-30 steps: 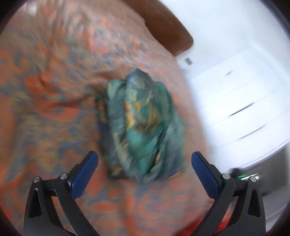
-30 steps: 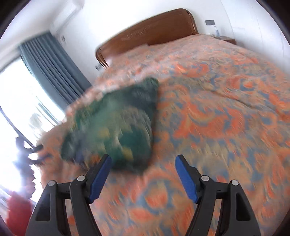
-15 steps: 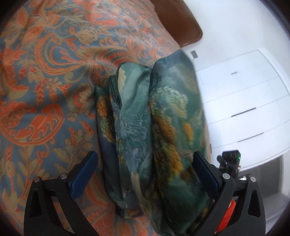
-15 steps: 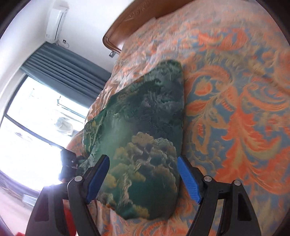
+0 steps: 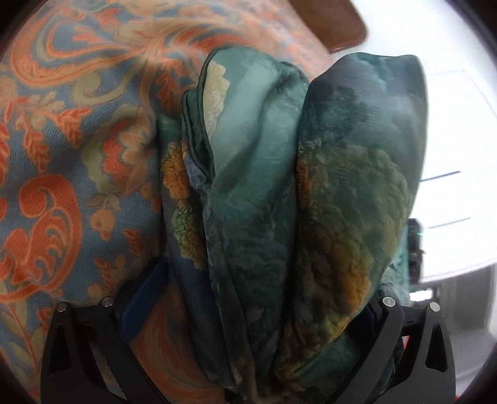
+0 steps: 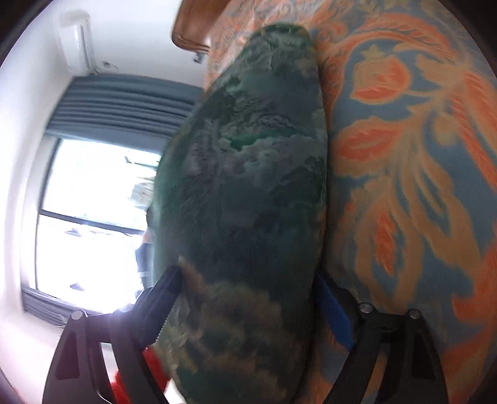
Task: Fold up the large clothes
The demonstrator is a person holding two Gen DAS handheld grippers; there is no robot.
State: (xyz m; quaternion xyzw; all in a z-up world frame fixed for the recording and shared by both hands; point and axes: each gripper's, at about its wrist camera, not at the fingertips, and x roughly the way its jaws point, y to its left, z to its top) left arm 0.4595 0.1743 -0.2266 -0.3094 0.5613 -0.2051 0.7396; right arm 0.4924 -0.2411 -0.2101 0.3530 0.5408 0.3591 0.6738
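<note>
The folded green garment (image 5: 279, 217) fills the middle of the left wrist view and the middle of the right wrist view (image 6: 248, 202), lying on the orange-and-blue patterned bedspread (image 5: 77, 155). Half a second ago it sat farther from both cameras, with free bedspread showing between the blue pads and the cloth; now its layered folds bulge between the fingers of each tool and hide much of the pads.

The left gripper (image 5: 257, 314) comes in from the bottom of its frame, fingers spread wide on either side of the bundle; the left pad (image 5: 146, 295) lies low against the bedspread at the bundle's edge, while the right one is mostly covered by cloth. Whether the fingers press the fabric cannot be told.

The right gripper (image 6: 251, 307) also enters from the bottom, fingers set wide, the stack between them and touching both pads; a firm grip cannot be confirmed.

A wooden headboard (image 5: 335, 25) shows at the top of the left view, and a bright window (image 6: 93, 217) with grey curtains (image 6: 124, 105) sits at the left of the right view.
</note>
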